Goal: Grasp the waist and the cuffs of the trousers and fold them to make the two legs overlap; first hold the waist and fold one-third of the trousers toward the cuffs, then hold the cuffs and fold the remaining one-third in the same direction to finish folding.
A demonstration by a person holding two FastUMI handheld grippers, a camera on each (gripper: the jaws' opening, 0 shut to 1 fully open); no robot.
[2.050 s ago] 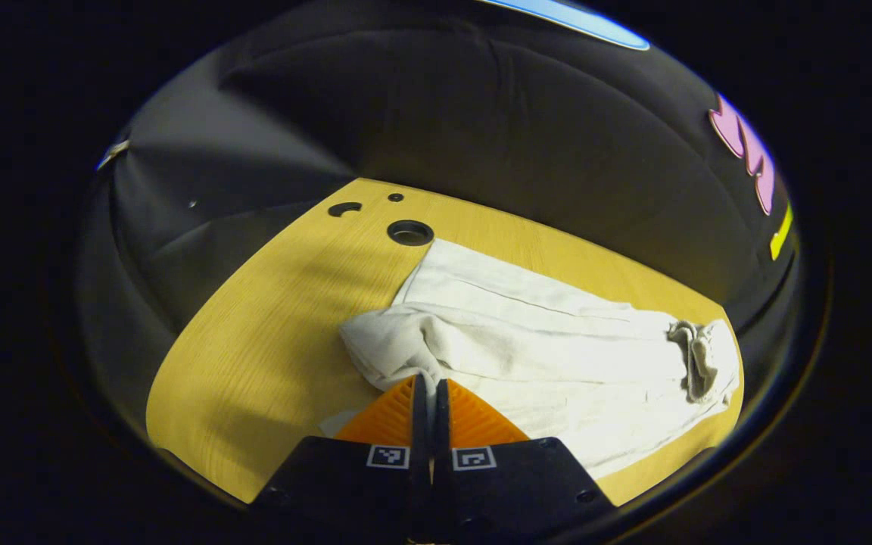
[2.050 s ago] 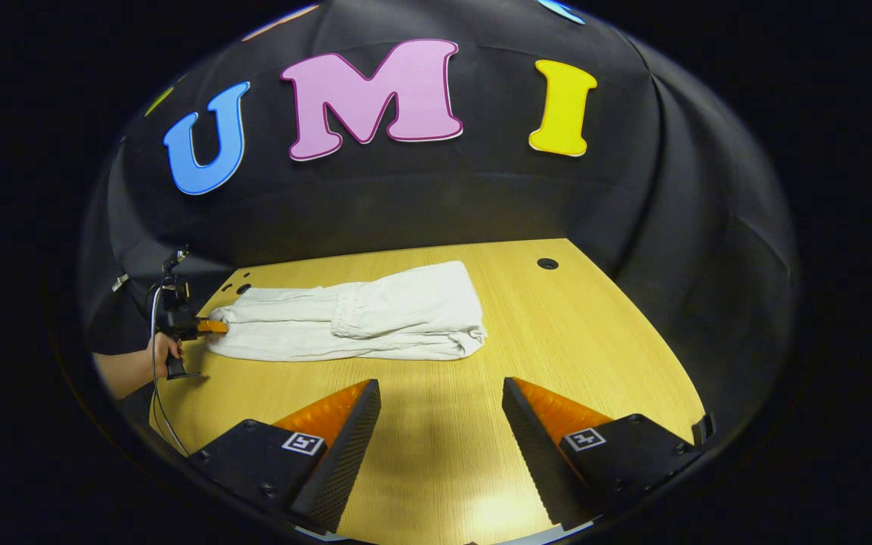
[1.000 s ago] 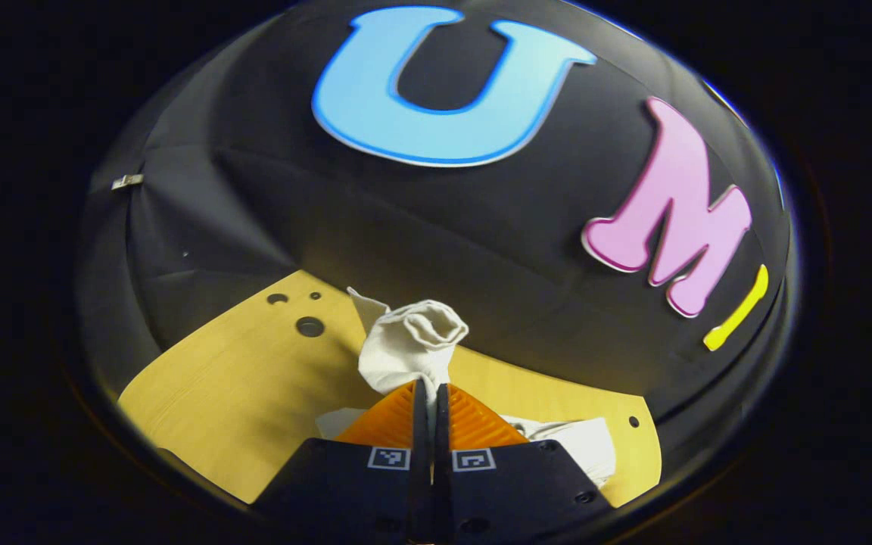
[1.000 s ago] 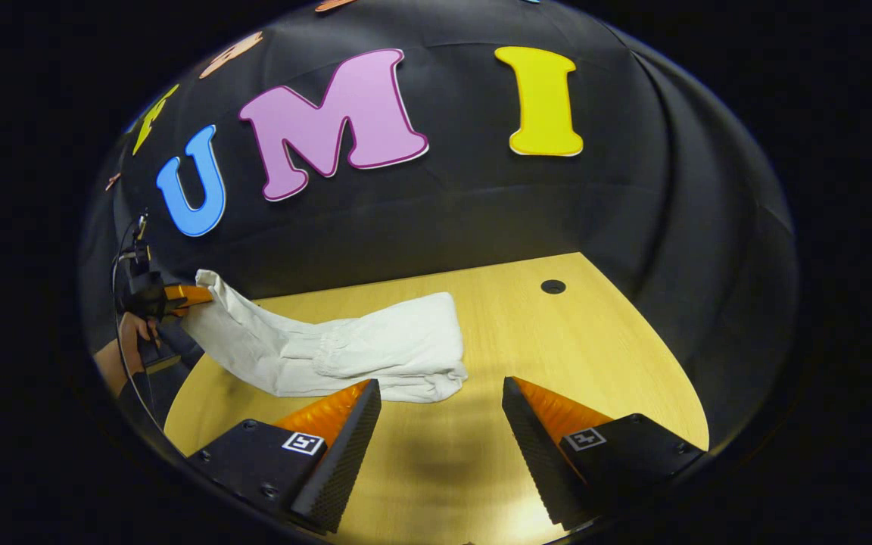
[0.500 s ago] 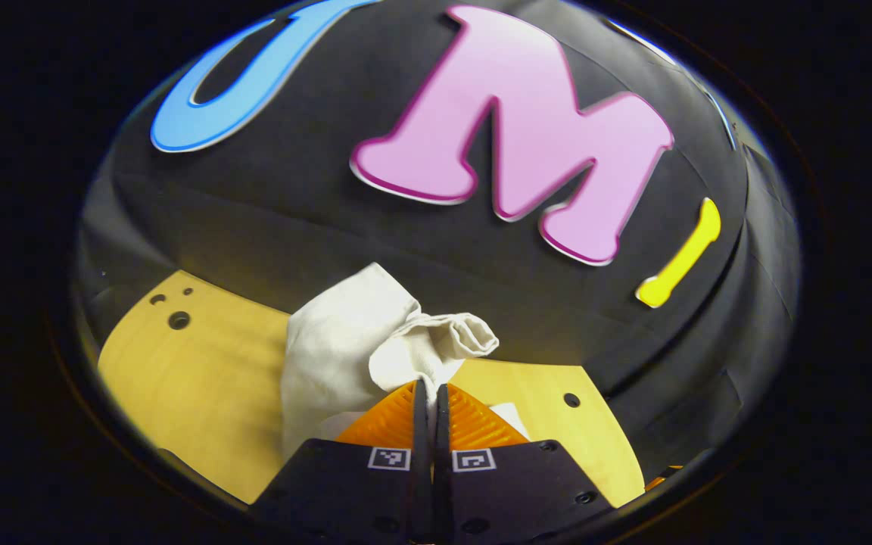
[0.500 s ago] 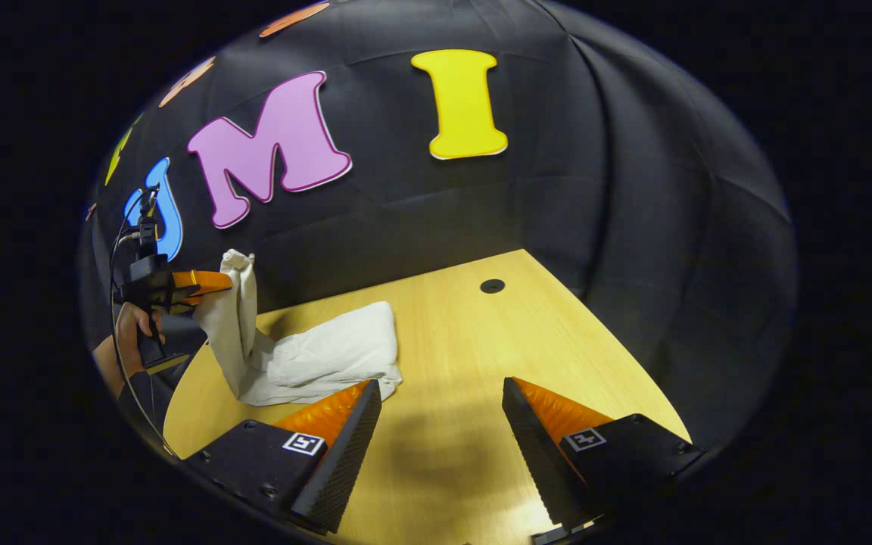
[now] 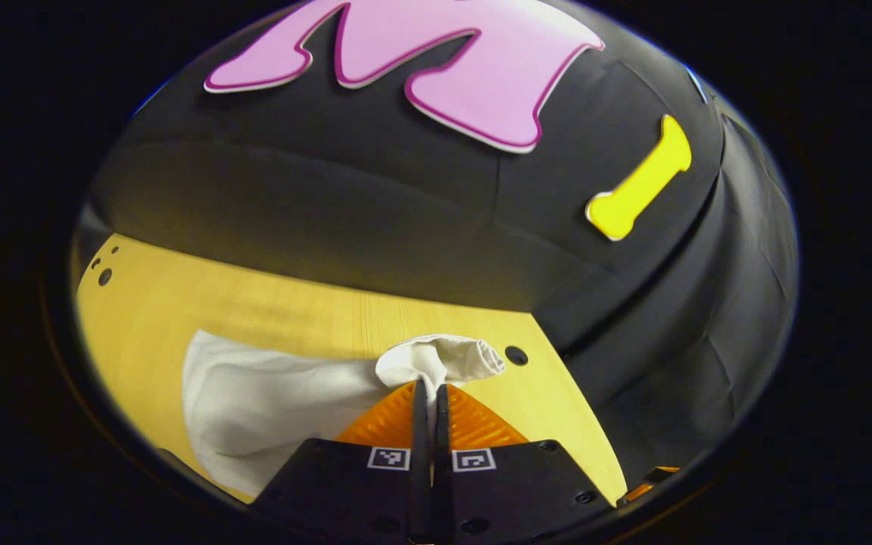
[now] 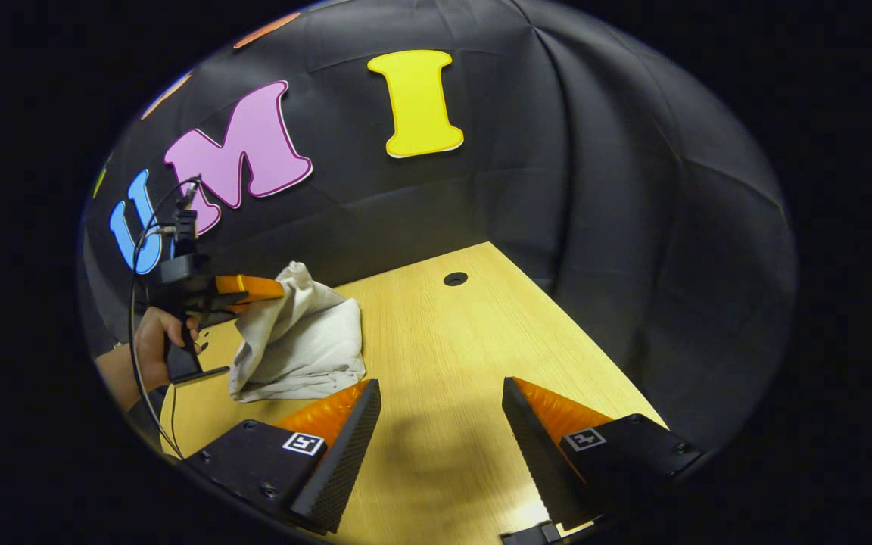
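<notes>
Both fingers of the left gripper (image 7: 427,393) clamp the cuffs (image 7: 443,362) above the folded trousers (image 8: 296,344); the right gripper (image 8: 440,424) stands released beside them.

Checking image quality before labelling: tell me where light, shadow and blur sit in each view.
Left gripper view: the trousers are lit bright, the table slightly motion-smeared, its far edge in shadow. Right gripper view: sharp; a soft shadow lies on the table between the right claw fingers, and fisheye bends the table edge.
</notes>
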